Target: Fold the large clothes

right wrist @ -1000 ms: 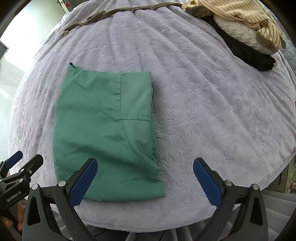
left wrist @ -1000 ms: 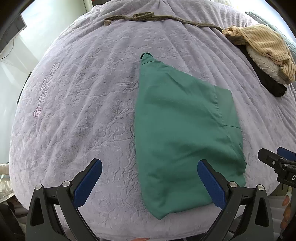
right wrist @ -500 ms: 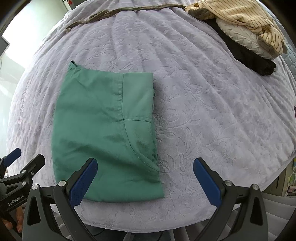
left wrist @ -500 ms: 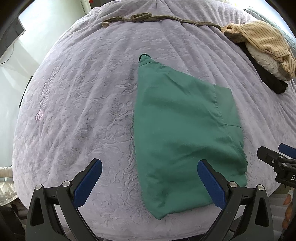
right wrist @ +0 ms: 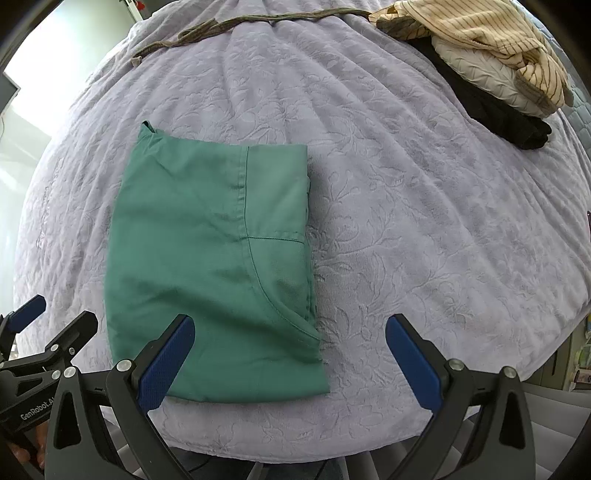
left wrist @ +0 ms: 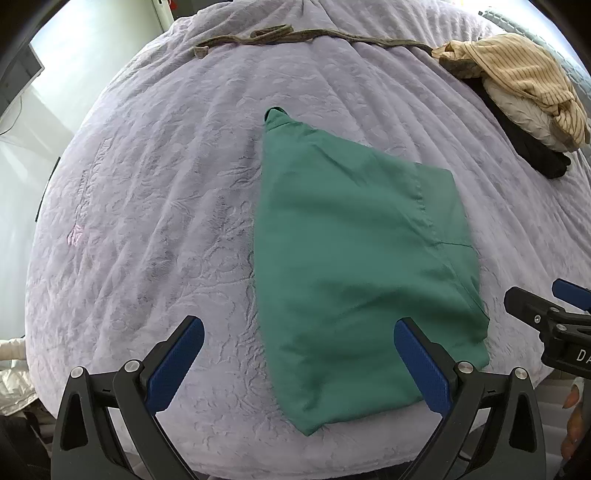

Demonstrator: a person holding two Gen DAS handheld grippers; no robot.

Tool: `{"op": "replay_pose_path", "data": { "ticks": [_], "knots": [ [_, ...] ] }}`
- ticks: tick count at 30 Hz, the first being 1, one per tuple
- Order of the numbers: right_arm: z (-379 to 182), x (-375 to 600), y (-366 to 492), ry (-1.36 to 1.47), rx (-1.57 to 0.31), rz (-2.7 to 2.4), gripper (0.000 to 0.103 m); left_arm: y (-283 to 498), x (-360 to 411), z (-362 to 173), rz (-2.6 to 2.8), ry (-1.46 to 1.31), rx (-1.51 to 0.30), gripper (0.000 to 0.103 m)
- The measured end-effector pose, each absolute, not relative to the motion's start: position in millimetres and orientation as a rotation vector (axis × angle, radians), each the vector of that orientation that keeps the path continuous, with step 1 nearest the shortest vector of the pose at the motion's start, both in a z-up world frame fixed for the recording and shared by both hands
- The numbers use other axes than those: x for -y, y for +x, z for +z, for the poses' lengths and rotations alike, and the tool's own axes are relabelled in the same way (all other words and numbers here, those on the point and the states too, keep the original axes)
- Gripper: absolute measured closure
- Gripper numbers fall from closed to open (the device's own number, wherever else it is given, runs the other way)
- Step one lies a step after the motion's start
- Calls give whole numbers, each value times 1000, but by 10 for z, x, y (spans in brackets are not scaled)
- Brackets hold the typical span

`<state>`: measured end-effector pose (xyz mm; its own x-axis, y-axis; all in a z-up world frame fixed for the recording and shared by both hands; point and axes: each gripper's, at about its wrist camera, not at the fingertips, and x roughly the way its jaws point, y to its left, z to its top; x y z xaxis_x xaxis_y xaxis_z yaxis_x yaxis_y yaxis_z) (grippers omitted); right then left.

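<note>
1. The green garment [left wrist: 354,266] lies folded into a rough rectangle on the lavender embossed bedspread [left wrist: 155,206], near the bed's front edge. In the right wrist view it sits at about 8 o'clock [right wrist: 210,266], with a stitched seam and a curved pocket line showing on its top layer.
2. The left gripper [left wrist: 299,354] hangs above the near edge of the bed with its blue-padded jaws spread wide and nothing between them; its right finger overlaps the garment's near corner in the view, and whether they touch cannot be told.
3. The right gripper [right wrist: 290,350] is likewise spread wide and empty, its left finger over the garment's lower edge.
4. Writing: the body of the left gripper, seen at 8 o'clock in the right wrist view, reads "GenRobot.A", cut off by the finger. The body of the right gripper, at 4 o'clock in the left wrist view, shows "DA" at the frame edge.
5. At 1 o'clock a pile of clothes [right wrist: 491,59] has a striped tan piece on top, over cream and black ones.
6. A brown strap [left wrist: 295,35] stretches across the bed's far side at 12 o'clock.
</note>
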<state>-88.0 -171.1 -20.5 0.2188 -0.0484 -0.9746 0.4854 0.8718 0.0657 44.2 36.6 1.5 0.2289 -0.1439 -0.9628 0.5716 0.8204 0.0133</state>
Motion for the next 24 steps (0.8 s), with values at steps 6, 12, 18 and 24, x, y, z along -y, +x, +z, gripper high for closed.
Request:
{"op": "replay_pose_path", "data": {
  "ticks": [6,12,18,24],
  "knots": [
    [-185,1702,-885,374,-1295,-391,0,420,-353,16,-510,409,-1245,0],
    [-181,1687,-885,371,-1293,-393,0,401,-342,0,-505,421,-1249,0],
    [-180,1680,-887,371,-1293,-391,0,398,-345,0,-505,422,-1248,0],
    [-160,1659,-869,365,-1288,-390,0,400,-346,13,-505,420,-1242,0]
  ]
}}
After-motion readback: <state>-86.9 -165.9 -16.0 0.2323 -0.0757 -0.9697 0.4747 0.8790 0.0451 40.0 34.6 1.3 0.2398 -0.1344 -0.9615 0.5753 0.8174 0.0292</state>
